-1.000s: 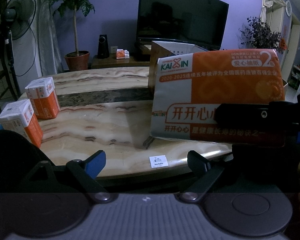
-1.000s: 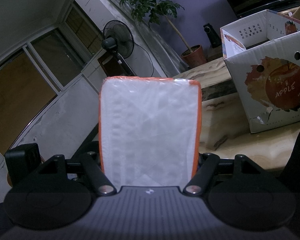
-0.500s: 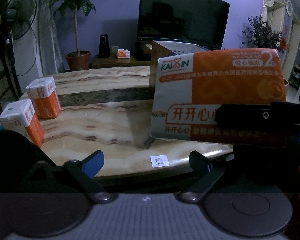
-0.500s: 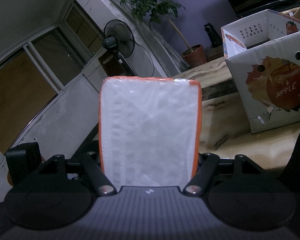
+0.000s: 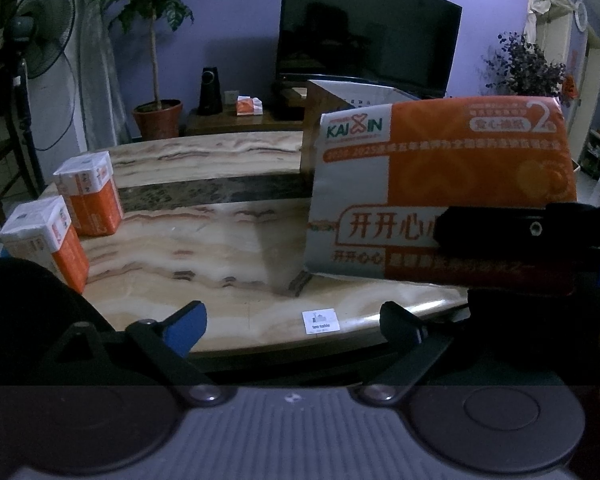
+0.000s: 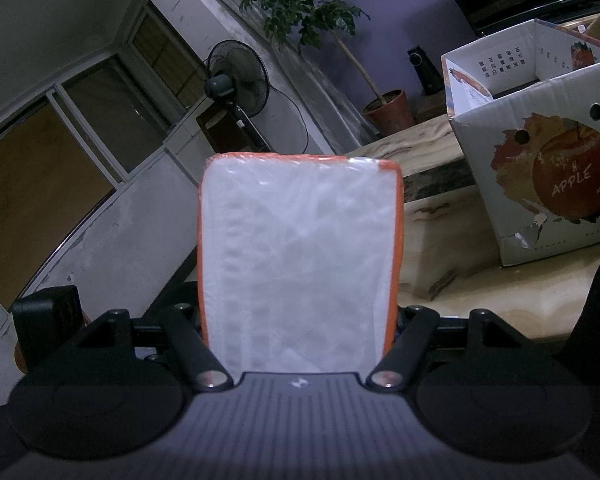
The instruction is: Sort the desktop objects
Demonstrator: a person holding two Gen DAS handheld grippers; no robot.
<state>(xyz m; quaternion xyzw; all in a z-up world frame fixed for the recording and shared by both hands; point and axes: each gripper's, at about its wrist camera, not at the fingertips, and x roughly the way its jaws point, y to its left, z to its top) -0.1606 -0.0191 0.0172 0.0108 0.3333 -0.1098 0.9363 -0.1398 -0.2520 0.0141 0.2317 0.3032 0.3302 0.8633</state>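
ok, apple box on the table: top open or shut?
Open. The apple box has its top flaps up in the right wrist view, exposing printed inner walls; its contents cannot be seen.

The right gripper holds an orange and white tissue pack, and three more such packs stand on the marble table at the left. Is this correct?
Not quite: only two tissue packs stand on the marble table at the left, as the left wrist view shows. The right gripper does hold an orange and white tissue pack.

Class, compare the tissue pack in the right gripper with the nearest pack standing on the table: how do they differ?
The held pack hangs off the table, clamped in the right gripper; the nearest table pack stands free. The held one lies lengthwise, the other upright. Both are orange and white.
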